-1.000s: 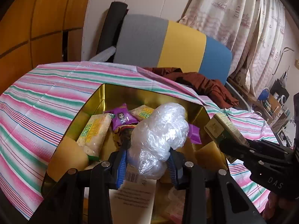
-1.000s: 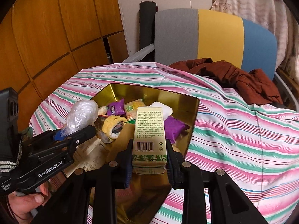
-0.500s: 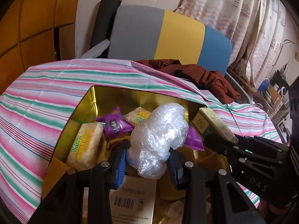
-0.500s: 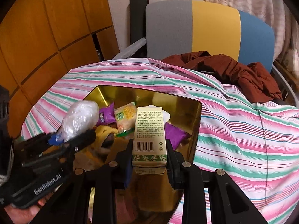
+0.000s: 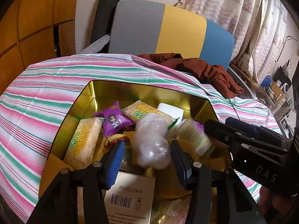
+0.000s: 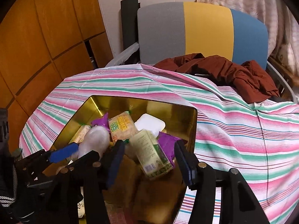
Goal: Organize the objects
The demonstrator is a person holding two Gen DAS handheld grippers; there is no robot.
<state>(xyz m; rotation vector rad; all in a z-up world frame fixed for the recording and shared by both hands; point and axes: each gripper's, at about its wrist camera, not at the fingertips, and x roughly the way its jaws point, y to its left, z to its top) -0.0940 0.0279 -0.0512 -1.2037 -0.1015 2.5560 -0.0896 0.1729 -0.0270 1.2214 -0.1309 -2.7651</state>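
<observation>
A gold tin box (image 5: 130, 89) (image 6: 168, 108) sits on the striped cloth and holds snack packs. My left gripper (image 5: 147, 160) is open; a crumpled clear plastic bag (image 5: 151, 141) lies blurred between its blue pads, over the box. It also shows in the right wrist view (image 6: 97, 140). My right gripper (image 6: 149, 158) is open; a green and cream carton (image 6: 151, 155) sits tilted and blurred between its fingers, inside the box. The carton also shows in the left wrist view (image 5: 194, 136). In the box are a purple packet (image 5: 114, 121), yellow snack packs (image 5: 84, 141) and a white pad (image 5: 170, 110).
A barcoded cream box (image 5: 129, 199) lies at the near end of the tin. A brown garment (image 6: 224, 74) lies on the far right of the cloth. A grey, yellow and blue chair back (image 6: 201, 33) stands behind. Wood panelling is at the left.
Both grippers have opened. The plastic bag has dropped from the left gripper and the carton from the right, both into the gold box. Both grippers moved closer over the box.
</observation>
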